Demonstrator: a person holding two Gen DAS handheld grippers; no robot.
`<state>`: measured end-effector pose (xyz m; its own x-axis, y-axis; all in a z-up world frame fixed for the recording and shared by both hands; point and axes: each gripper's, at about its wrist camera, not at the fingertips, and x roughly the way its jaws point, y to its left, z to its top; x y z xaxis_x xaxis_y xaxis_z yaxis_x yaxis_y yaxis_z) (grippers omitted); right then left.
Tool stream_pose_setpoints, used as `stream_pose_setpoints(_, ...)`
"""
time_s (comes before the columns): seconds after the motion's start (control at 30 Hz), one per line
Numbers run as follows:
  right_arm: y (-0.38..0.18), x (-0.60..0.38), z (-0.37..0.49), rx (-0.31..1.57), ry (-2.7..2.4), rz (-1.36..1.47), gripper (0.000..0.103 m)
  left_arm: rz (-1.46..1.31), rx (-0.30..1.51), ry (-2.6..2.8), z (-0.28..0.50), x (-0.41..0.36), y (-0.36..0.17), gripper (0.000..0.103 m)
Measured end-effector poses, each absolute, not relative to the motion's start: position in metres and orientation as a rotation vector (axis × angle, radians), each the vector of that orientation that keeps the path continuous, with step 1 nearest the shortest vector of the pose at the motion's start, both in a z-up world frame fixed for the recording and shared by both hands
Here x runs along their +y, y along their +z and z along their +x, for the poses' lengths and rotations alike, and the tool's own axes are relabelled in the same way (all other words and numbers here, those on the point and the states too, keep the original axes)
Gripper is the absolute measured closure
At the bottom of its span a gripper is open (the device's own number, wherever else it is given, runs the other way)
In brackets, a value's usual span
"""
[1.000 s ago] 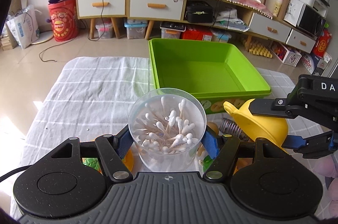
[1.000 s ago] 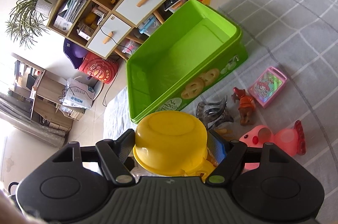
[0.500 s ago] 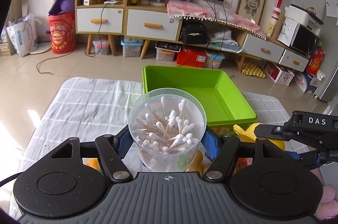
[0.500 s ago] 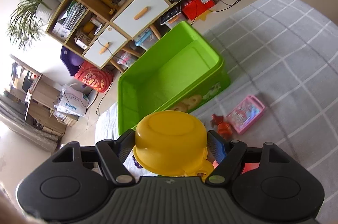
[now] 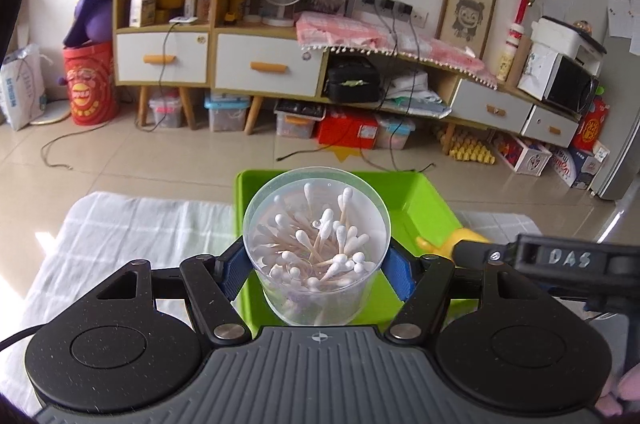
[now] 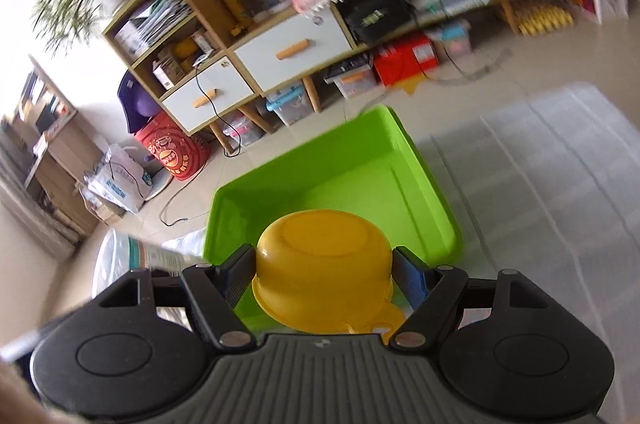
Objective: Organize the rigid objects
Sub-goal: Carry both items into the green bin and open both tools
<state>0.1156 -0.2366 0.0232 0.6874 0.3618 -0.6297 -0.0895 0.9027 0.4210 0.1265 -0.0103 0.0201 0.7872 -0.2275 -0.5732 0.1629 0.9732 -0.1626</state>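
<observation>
My left gripper (image 5: 316,262) is shut on a clear plastic cup of cotton swabs (image 5: 317,244) and holds it above the near part of the green bin (image 5: 434,212). My right gripper (image 6: 323,270) is shut on a yellow bowl (image 6: 323,264), held bottom-forward over the near edge of the green bin (image 6: 332,175). In the left wrist view the right gripper's black body (image 5: 568,264) and a bit of the yellow bowl (image 5: 460,240) show at the right, beside the bin. The bin's visible floor is bare.
The bin stands on a table covered with a grey checked cloth (image 5: 132,232), which also shows in the right wrist view (image 6: 560,175). Beyond the table are tiled floor, a wooden cabinet with white drawers (image 5: 212,63) and storage boxes.
Both grippers have risen and moved forward over the green bin with their loads. The toys on the cloth have dropped out of the right wrist view, which is now blurred.
</observation>
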Motion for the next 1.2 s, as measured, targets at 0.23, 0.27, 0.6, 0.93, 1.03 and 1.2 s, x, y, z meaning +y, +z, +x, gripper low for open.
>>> stream_pose_setpoints(0.23, -0.005, -0.221, 0.137, 0.728, 0.306, 0.207, 0.058, -0.076, 0.642, -0.209, 0.146, -0.019, -0.015, 0.032)
stream_pose_setpoints(0.27, -0.009, -0.219, 0.140, 0.733, 0.306, 0.177, 0.058, -0.075, 0.647, -0.209, 0.146, -0.019, -0.019, 0.032)
stream_pose_setpoints(0.6, -0.025, -0.214, 0.140, 0.741, 0.301, 0.077, 0.058, -0.022, 0.712, -0.190, 0.148, -0.018, -0.039, 0.032)
stream_pose_setpoints(0.93, -0.020, -0.214, 0.137, 0.746, 0.337, 0.094, 0.047, -0.015, 0.705, -0.201, 0.146, -0.018, -0.038, 0.025)
stream_pose_setpoints(1.03, -0.017, -0.217, 0.135, 0.742, 0.330, 0.120, 0.042, -0.026, 0.687, -0.205, 0.144, -0.016, -0.034, 0.021)
stream_pose_setpoints(1.2, -0.008, -0.222, 0.130, 0.737, 0.310, 0.141, 0.041, -0.029, 0.681, -0.203, 0.140, -0.016, -0.025, 0.017)
